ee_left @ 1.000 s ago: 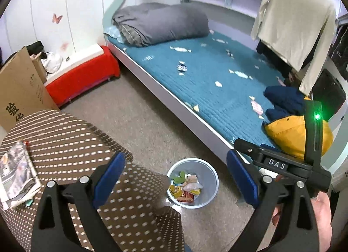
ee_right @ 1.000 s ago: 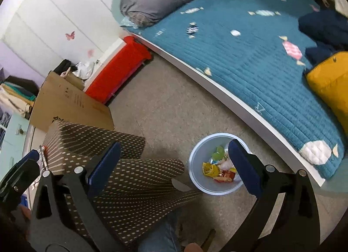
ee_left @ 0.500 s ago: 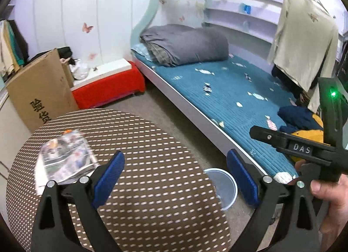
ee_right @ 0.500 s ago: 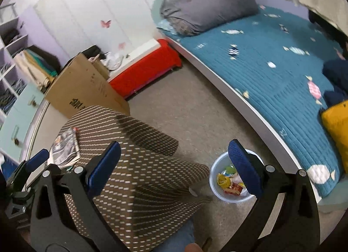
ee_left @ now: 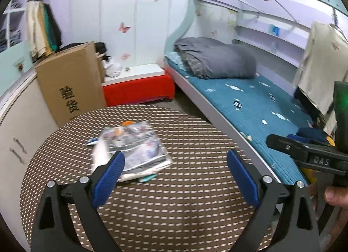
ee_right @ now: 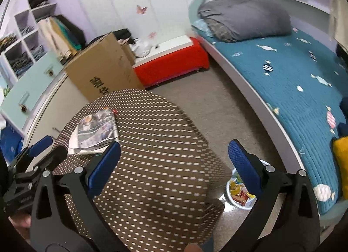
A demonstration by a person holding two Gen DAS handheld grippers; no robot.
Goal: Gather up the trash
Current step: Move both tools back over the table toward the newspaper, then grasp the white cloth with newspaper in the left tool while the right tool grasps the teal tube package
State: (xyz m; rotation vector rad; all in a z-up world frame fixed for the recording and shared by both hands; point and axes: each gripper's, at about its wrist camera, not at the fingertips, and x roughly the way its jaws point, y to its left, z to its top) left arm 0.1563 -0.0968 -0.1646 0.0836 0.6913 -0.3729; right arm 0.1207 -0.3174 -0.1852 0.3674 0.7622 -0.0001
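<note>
A: How are the two grippers seen?

B: The left gripper (ee_left: 175, 166) is spread wide above the round dotted worktop (ee_left: 174, 204), and nothing is held between its blue pads (ee_left: 109, 174). The right gripper (ee_right: 174, 166) is spread just as wide and is also empty. It is held over the near right edge of the worktop.

A: Where is the trash found?

B: A small bin (ee_right: 243, 205) is seen on the floor at the near right, between the worktop and the bed (ee_right: 293, 82). Colourful wrappers (ee_right: 238, 193) are lying inside it, but part of the bin is hidden behind the right finger of the right gripper. In the left wrist view the bin is not seen at all.

A: What is lying on the worktop?

B: A stack of printed papers (ee_left: 134, 147) is placed on the far left part of the worktop. It is blurred in the left wrist view, so the print cannot be read. A small orange thing (ee_left: 127, 123) is partly covered at its far edge, and a teal scrap (ee_left: 148, 177) is showing under its near edge. What they are cannot be told.

A: What else is cut off?

B: A cardboard box (ee_left: 69, 84) is standing on the far left, and its lower part is hidden by the worktop.
</note>
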